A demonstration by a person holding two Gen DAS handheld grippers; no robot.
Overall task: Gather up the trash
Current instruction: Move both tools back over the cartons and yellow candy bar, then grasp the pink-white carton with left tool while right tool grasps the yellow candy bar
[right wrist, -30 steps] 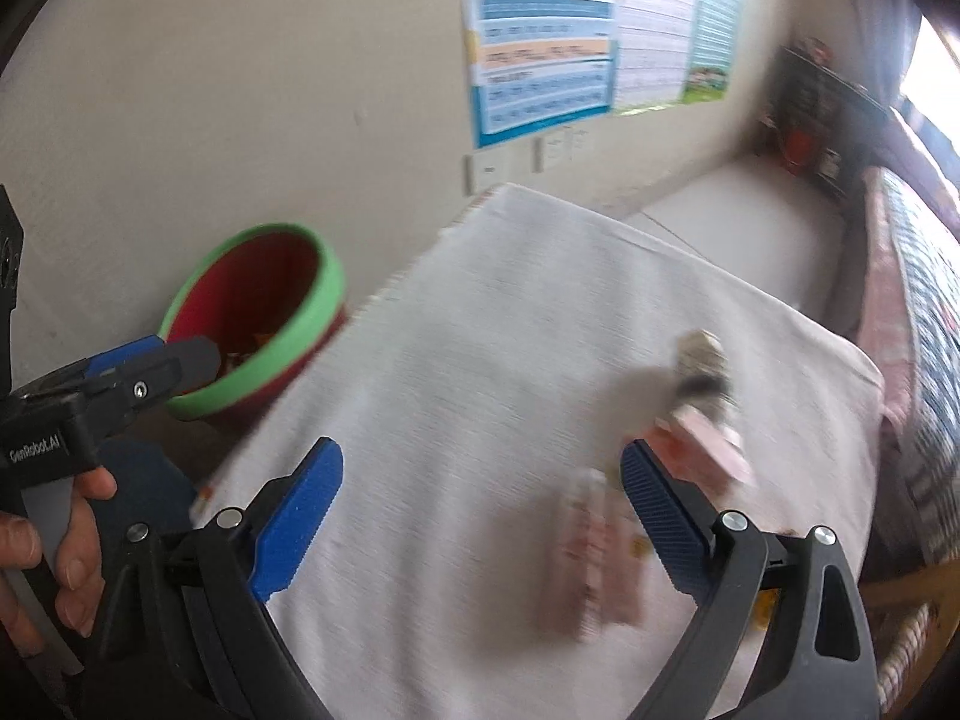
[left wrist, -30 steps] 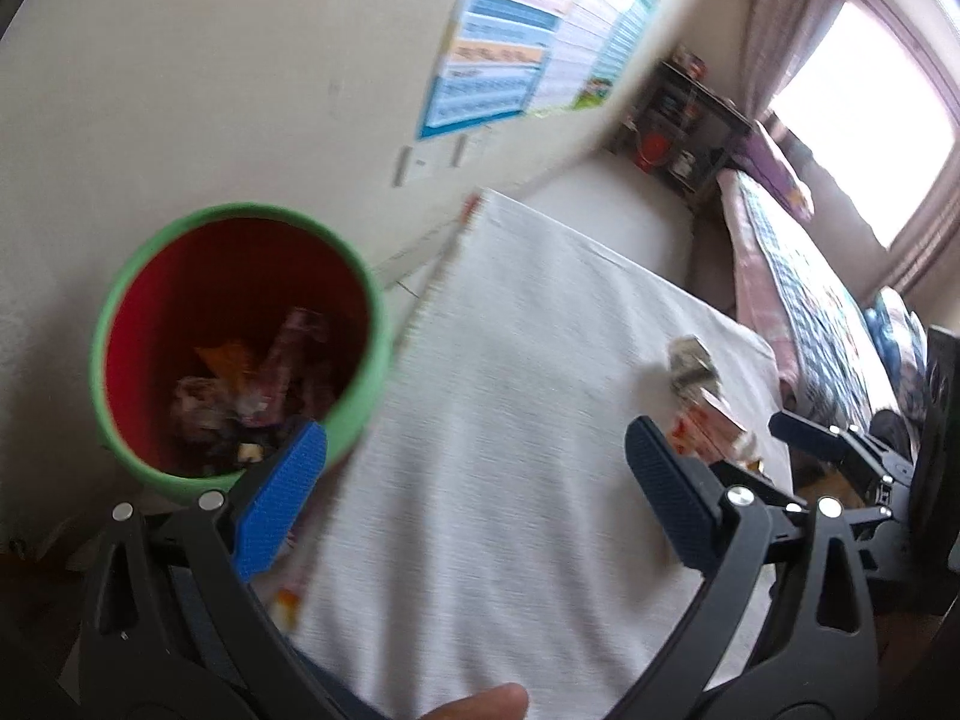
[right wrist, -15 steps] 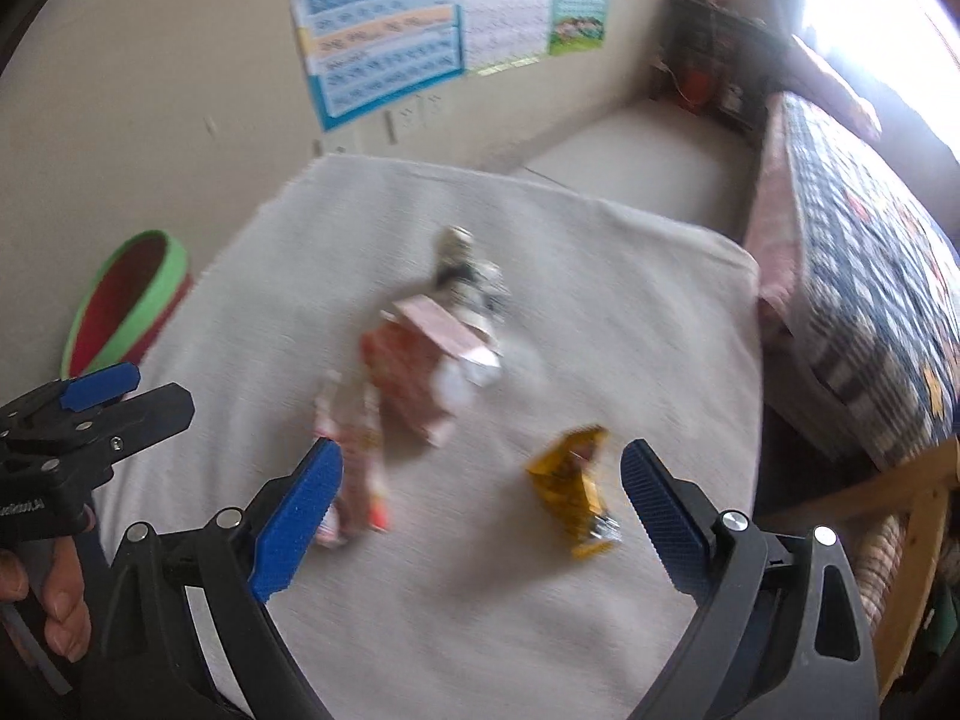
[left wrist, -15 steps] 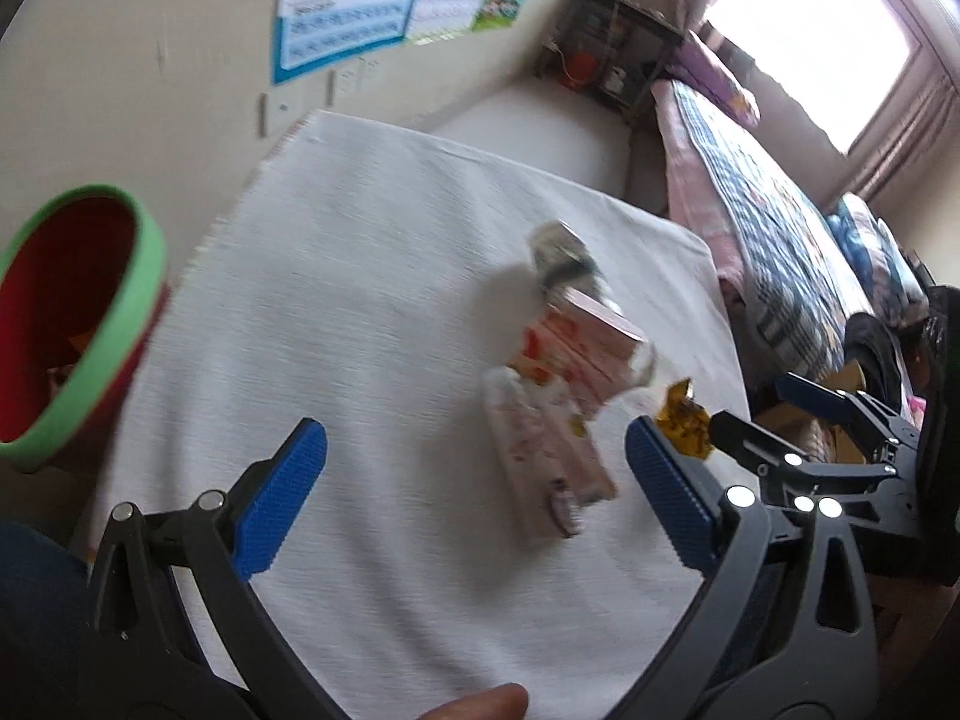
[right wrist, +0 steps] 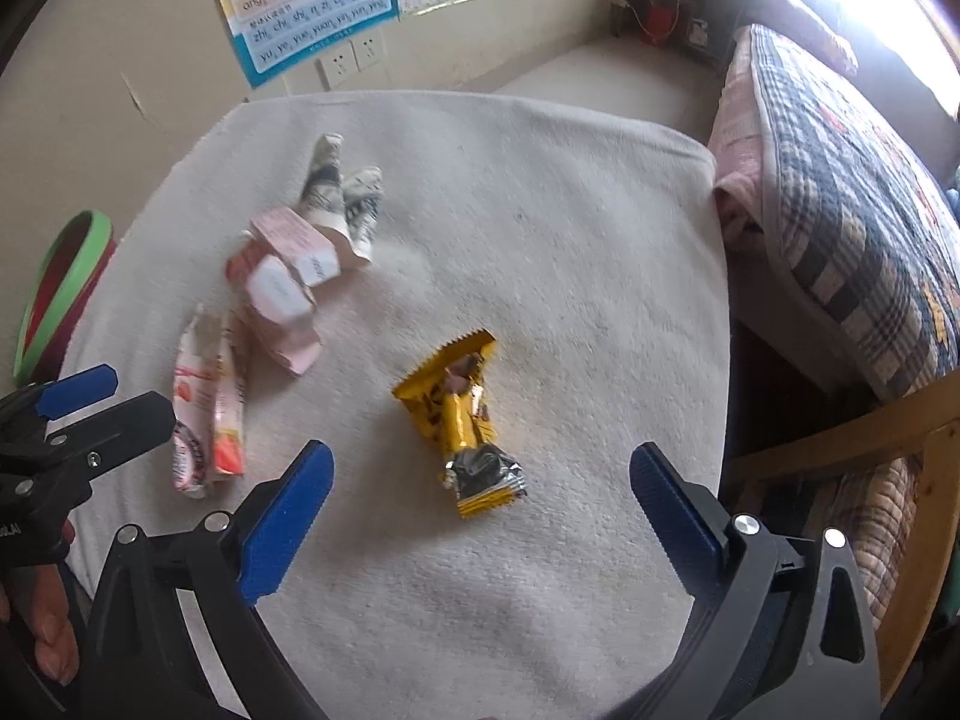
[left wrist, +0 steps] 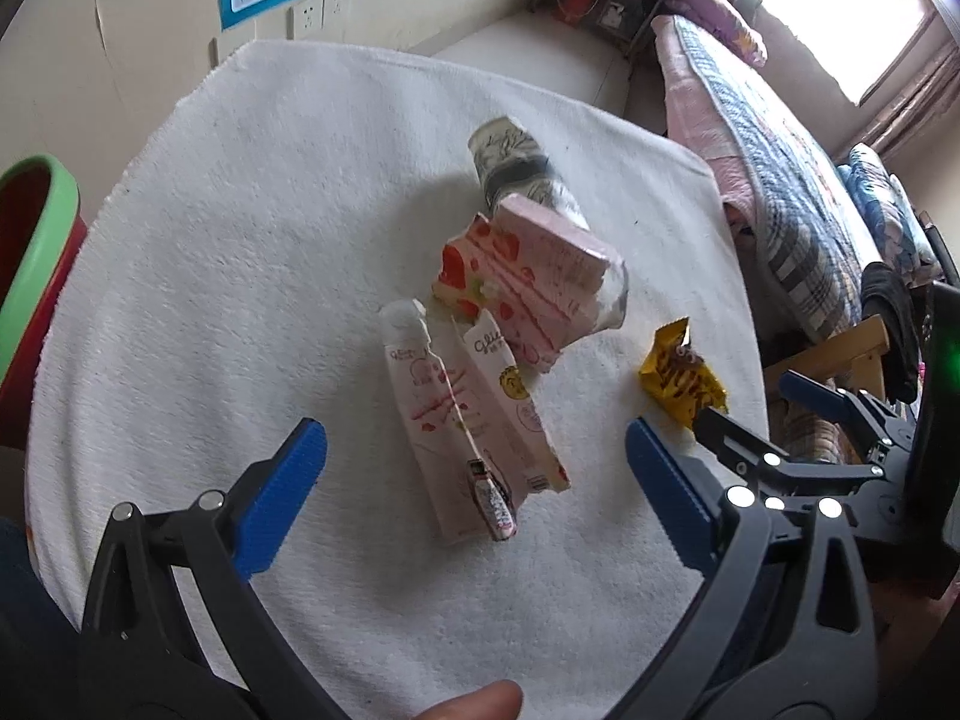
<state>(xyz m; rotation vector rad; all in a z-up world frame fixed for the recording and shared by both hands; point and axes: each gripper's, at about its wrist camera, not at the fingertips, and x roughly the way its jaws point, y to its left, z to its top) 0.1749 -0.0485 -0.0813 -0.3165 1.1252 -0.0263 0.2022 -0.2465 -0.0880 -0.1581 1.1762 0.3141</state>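
Right hand-held gripper [right wrist: 480, 483] is spread wide and empty, hovering over the yellow snack wrapper [right wrist: 462, 420] that lies flat on the desk [right wrist: 570, 240], framed between its blue pads [right wrist: 285, 519]. Left hand-held gripper [left wrist: 474, 477] is also released, nothing in it, lined up over the torn pink-and-white sachet [left wrist: 456, 420]. Just past that sachet sits the crushed strawberry carton [left wrist: 528, 276], touching it, and behind the carton, touching too, a crumpled printed paper wad [left wrist: 516, 165].

These are featherweights: foil and film, thin, slick, crinkly, likely to slide on the pads. The yellow wrapper looks best pinched across its bulged middle, not the flat crimped ends. The sachet is floppy; take it mid-length. The carton is dented but stiffer, good across its narrow sides.

The towel-like cover is soft, so pads could snag the pile. Plenty of bare cloth around the wrapper. The desk edge drops off on the right toward the bed [right wrist: 840, 210]. The green-rimmed red bin [left wrist: 36, 252] waits off the left edge.
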